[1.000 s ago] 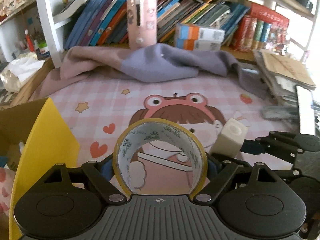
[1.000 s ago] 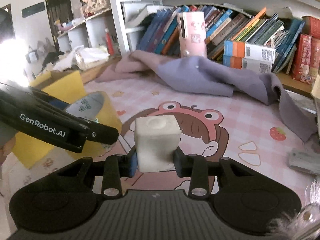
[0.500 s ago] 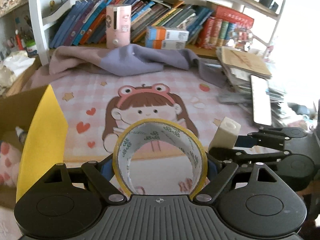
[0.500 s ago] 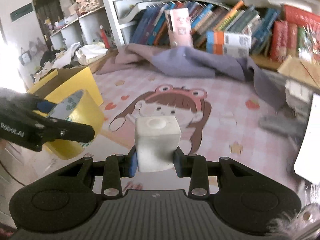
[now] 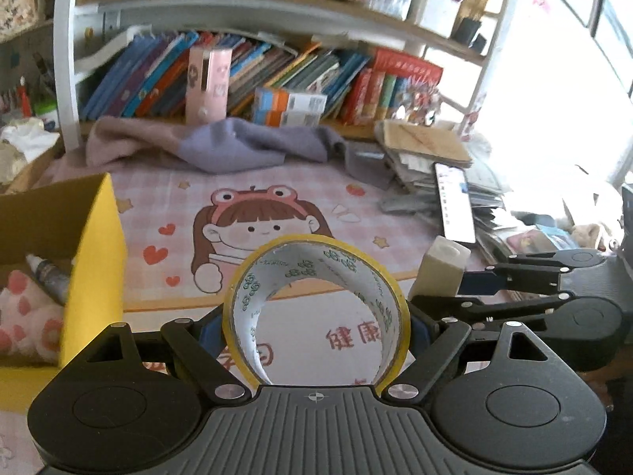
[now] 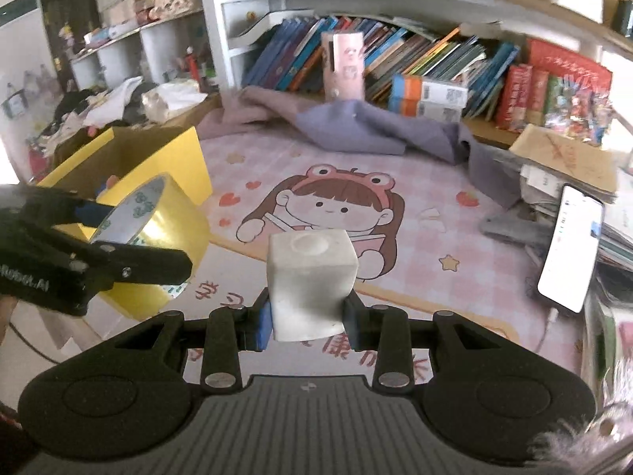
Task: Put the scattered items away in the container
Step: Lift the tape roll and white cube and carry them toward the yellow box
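Note:
My left gripper [image 5: 316, 326] is shut on a roll of yellow tape [image 5: 316, 273] and holds it above the pink cartoon mat [image 5: 253, 202]. The tape also shows in the right wrist view [image 6: 158, 233], with the left gripper [image 6: 91, 245] around it. My right gripper [image 6: 308, 316] is shut on a white cube [image 6: 310, 277] with a round dimple on top; the cube shows in the left wrist view [image 5: 441, 271] just right of the tape. The yellow cardboard box [image 5: 97, 245] stands at the left, close beside the tape, and holds a marker [image 5: 45, 273] and a pink plush item [image 5: 23, 316].
A purple-grey cloth [image 5: 221, 146] lies at the back of the mat before the bookshelf [image 5: 277, 75]. A pink holder [image 5: 207, 79] stands behind it. A phone [image 5: 453, 206] rests on stacked papers [image 5: 423, 146] at the right. The box also shows in the right wrist view [image 6: 158, 158].
Both grippers have pulled back and risen with their loads, so more of the mat and shelf shows. The yellow box's inside has come into the left wrist view.

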The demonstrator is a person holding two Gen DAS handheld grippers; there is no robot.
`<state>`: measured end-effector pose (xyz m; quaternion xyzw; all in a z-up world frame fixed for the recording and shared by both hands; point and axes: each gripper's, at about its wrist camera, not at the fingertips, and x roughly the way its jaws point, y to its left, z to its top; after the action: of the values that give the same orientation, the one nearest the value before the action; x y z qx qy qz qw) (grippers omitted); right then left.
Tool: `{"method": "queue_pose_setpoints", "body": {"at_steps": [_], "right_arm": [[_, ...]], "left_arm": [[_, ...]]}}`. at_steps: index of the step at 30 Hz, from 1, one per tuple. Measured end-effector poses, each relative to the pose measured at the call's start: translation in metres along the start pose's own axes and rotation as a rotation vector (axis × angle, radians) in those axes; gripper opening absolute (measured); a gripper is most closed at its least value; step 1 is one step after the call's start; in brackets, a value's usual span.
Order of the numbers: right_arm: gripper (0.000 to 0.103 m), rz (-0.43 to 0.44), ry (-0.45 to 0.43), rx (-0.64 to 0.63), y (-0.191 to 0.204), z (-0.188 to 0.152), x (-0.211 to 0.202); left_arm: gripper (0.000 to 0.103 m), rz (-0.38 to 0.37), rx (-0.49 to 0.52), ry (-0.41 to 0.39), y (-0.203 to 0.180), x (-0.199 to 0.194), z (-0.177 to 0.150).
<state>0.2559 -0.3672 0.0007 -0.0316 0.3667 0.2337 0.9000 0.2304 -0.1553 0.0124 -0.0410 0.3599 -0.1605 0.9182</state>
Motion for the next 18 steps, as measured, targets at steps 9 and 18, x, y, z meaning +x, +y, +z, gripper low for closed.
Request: {"method": "queue_pose_setpoints", "body": {"at_steps": [9,18], "right_arm": [[0.033,-0.026,-0.012,-0.016,0.084,-0.012,-0.022],[0.033,-0.005,0.020,-0.035,0.169,-0.042,-0.034]], "left_arm": [[0.087,0.022,-0.028,-0.056,0.042,-0.068,-0.040],[0.087,0.089,0.032,-0.074,0.066,-0.124,-0.088]]}}
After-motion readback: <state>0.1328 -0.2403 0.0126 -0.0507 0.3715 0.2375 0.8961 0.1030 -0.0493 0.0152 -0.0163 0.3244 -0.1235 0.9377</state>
